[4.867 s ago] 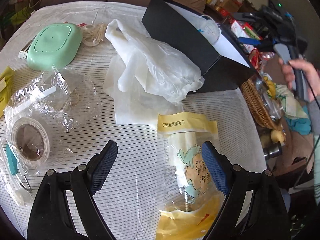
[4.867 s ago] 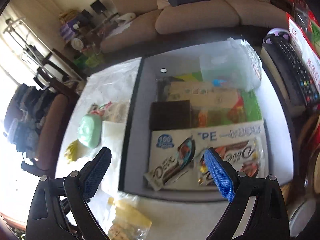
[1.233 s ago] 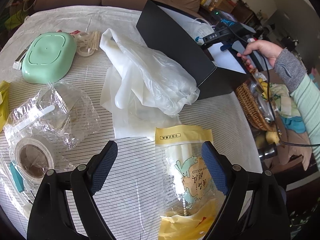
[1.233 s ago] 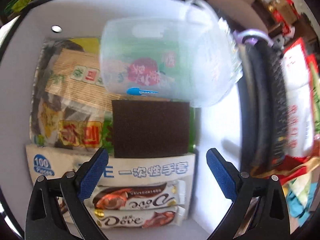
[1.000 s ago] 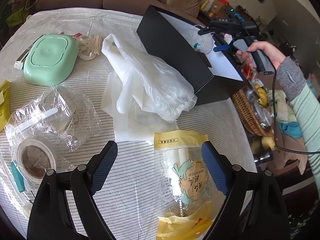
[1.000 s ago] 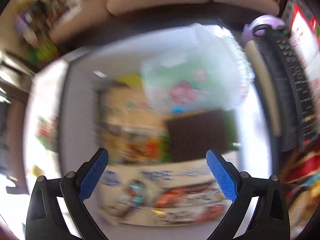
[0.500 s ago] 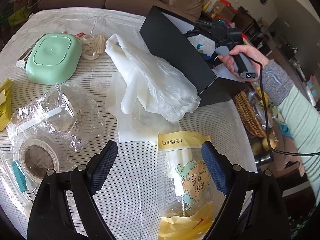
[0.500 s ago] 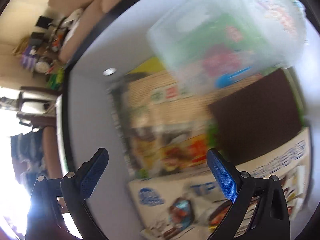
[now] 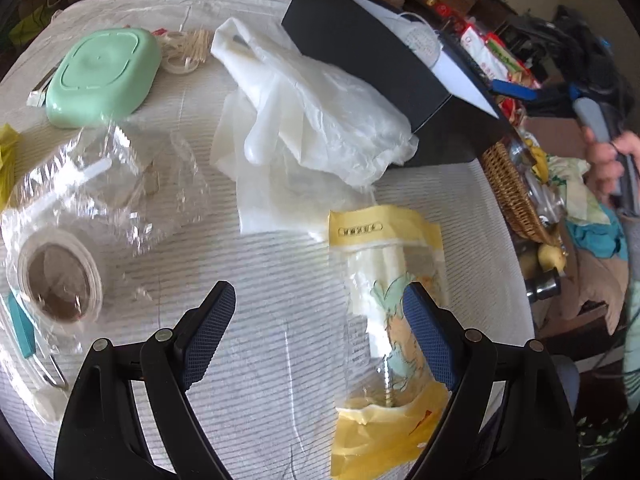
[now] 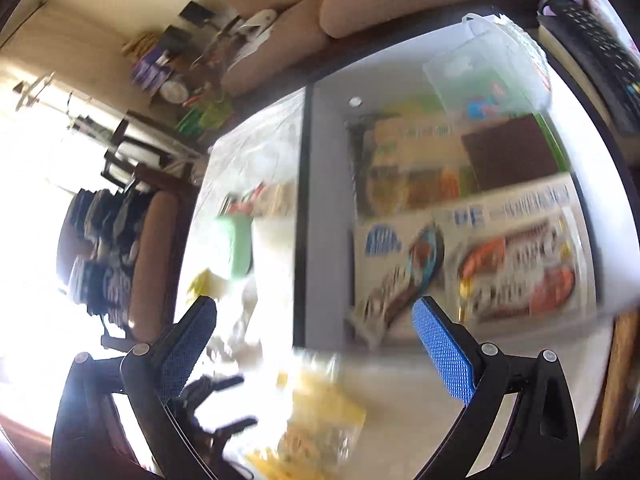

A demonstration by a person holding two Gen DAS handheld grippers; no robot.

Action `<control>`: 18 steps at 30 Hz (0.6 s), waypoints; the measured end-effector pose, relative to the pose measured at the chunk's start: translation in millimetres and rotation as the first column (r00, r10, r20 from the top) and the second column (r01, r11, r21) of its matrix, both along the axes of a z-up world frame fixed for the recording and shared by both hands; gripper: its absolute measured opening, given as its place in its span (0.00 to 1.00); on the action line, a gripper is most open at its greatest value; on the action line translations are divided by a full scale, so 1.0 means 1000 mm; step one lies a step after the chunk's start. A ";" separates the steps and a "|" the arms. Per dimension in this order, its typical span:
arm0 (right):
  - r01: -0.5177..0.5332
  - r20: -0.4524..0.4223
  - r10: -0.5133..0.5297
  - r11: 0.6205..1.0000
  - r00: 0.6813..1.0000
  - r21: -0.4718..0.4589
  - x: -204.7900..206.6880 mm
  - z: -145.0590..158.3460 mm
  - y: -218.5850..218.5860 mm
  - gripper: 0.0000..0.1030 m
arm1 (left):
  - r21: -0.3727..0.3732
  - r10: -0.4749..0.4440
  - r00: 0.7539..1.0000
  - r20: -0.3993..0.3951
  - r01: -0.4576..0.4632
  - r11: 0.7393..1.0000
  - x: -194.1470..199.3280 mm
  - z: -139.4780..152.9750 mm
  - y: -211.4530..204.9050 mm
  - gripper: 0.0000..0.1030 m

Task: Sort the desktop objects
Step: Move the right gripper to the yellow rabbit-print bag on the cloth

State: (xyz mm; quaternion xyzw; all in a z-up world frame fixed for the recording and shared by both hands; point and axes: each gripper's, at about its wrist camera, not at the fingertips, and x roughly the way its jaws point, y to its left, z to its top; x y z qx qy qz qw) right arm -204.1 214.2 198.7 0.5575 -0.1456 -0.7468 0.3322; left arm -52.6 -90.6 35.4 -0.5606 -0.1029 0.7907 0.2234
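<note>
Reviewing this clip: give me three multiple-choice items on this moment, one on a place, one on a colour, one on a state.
1. Where does the mint-green container lie?
A. inside the black box
B. on the striped tablecloth
C. in the wicker basket

2. What colour is the top band of the snack pouch?
A. red
B. blue
C. yellow

3. How does the left gripper stand?
A. open, empty
B. shut on the tape roll
C. shut on the glove

Answers: 1 B, it sits on the tablecloth at far left. 2 C, the band is yellow. 3 A, the fingers stand wide apart, nothing pressed.
</note>
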 end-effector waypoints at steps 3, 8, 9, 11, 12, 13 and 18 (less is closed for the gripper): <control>-0.026 0.000 0.026 1.000 1.000 -0.006 0.058 -0.015 0.008 0.98 | -0.015 -0.007 1.000 0.024 0.007 1.000 0.019 -0.006 0.000 0.82; -0.023 0.107 0.025 1.000 0.994 -0.018 0.124 -0.081 0.005 0.98 | 0.017 -0.004 0.998 0.070 0.002 1.000 0.032 -0.016 0.006 0.82; -0.009 0.141 0.012 1.000 0.990 -0.018 0.132 -0.099 0.004 0.98 | 0.010 -0.007 0.997 0.075 0.006 1.000 0.032 -0.018 0.009 0.82; 0.015 0.188 -0.011 1.000 0.982 -0.019 0.142 -0.128 -0.001 0.98 | -0.015 -0.010 0.996 0.085 0.011 1.000 0.031 -0.022 0.013 0.82; 0.032 0.202 -0.027 0.999 0.979 -0.023 0.146 -0.139 -0.002 0.97 | -0.023 -0.009 0.997 0.081 0.011 1.000 0.031 -0.022 0.015 0.82; 0.043 0.213 -0.035 0.998 0.976 -0.035 0.149 -0.147 -0.003 0.95 | -0.033 -0.007 0.997 0.082 0.010 0.999 0.031 -0.021 0.017 0.82; 0.042 0.205 -0.039 0.999 0.978 -0.009 0.159 -0.166 -0.017 0.77 | -0.089 0.017 0.996 0.087 -0.010 0.996 0.034 -0.022 0.024 0.81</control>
